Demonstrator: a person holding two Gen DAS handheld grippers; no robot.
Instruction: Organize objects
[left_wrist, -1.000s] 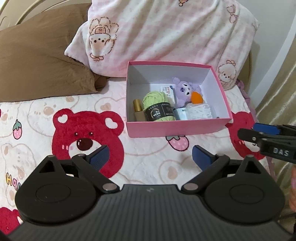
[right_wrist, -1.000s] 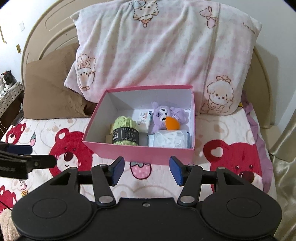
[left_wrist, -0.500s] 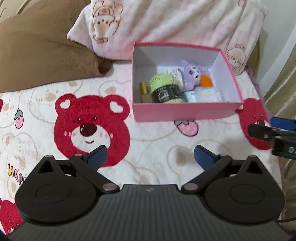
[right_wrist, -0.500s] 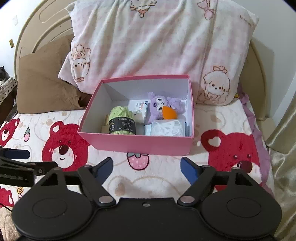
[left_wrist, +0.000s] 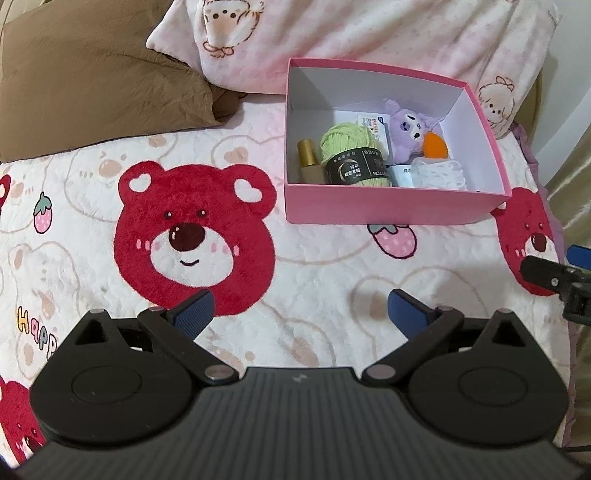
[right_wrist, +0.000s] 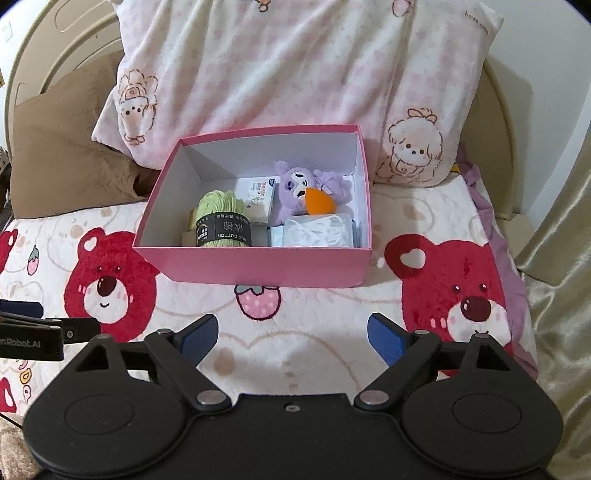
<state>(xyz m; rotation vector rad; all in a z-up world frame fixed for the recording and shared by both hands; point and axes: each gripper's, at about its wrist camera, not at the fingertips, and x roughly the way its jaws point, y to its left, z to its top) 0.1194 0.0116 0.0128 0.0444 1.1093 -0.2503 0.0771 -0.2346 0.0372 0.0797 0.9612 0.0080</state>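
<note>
A pink box (left_wrist: 388, 208) (right_wrist: 258, 266) stands open on the bed. It holds a green yarn ball (left_wrist: 351, 155) (right_wrist: 221, 221), a gold-capped bottle (left_wrist: 308, 160), a purple plush toy (left_wrist: 408, 131) (right_wrist: 306, 186) with an orange piece (right_wrist: 319, 201), a small white carton (right_wrist: 256, 197) and a clear packet of white items (right_wrist: 317, 230). My left gripper (left_wrist: 299, 310) is open and empty, held over the bedspread in front of the box. My right gripper (right_wrist: 291, 334) is open and empty, also short of the box. Each gripper shows at the edge of the other's view.
The bedspread (left_wrist: 314, 280) is pale with red bear prints. A pink patterned pillow (right_wrist: 295, 74) leans behind the box, and a brown pillow (left_wrist: 92, 81) lies to its left. A beige curtain (right_wrist: 561, 258) hangs at the right, beside the bed edge.
My right gripper's fingers have opened wider. Both grippers have drawn back slightly and risen, so the box sits farther off and is seen more from above.
</note>
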